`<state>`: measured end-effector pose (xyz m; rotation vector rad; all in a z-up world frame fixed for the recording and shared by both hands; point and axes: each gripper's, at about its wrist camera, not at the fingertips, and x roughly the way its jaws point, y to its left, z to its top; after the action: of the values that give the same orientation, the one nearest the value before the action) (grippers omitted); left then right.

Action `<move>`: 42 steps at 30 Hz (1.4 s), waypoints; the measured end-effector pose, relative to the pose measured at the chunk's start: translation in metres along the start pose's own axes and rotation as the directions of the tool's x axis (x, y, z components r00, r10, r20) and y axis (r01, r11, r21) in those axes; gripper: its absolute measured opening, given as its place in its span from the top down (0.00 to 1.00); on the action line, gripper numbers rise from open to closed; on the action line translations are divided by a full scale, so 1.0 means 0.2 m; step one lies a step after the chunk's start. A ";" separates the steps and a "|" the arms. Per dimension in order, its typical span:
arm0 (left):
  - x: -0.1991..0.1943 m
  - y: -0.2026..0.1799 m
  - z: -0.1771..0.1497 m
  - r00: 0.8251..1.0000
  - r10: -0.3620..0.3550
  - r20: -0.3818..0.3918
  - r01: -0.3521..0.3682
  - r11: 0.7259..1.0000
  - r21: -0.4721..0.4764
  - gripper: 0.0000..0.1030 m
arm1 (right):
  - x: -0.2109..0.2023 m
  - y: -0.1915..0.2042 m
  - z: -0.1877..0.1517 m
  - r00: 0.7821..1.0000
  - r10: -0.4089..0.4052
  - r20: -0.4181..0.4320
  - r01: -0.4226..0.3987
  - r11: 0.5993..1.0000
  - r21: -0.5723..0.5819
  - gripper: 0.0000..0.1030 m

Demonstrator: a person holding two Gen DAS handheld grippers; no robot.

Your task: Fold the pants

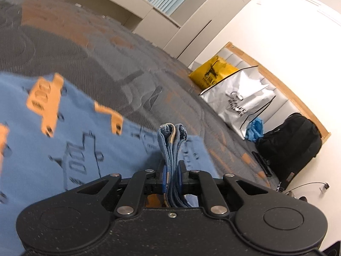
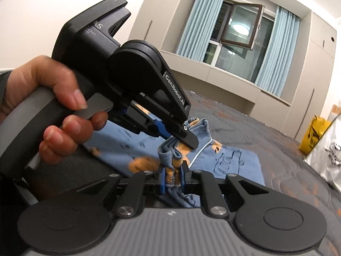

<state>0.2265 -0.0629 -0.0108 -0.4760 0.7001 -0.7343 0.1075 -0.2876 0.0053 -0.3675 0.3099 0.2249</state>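
Observation:
The blue pants (image 1: 64,140) with orange vehicle prints lie spread on a grey and orange patterned bed (image 1: 89,49). My left gripper (image 1: 172,170) is shut on a bunched stack of the pants' layers, whose rolled edge sticks up between the fingers. My right gripper (image 2: 173,177) is shut on another bunched part of the pants (image 2: 232,162), with blue and orange cloth pinched between its pads. In the right wrist view a hand (image 2: 55,98) holds the left gripper (image 2: 188,139), which clamps the cloth just above and beyond the right one. A white drawstring (image 2: 202,149) trails across the cloth.
A silver bag (image 1: 240,100), a yellow bag (image 1: 213,72) and a black backpack (image 1: 292,145) stand along the wall past the bed's right edge. A window (image 2: 236,29) with light blue curtains is behind the bed. Bare patterned bed surface (image 2: 287,170) stretches to the right.

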 end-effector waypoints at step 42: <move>-0.44 0.43 -0.04 0.973 0.148 0.179 -0.149 0.989 -0.003 0.39 | 0.01 0.22 0.09 0.992 0.066 0.104 -0.066 0.998 -0.004 0.00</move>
<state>0.2100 0.0576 -0.0330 -0.4685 0.5563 -0.5466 0.1020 -0.2406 0.0063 -0.3456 0.2197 0.3083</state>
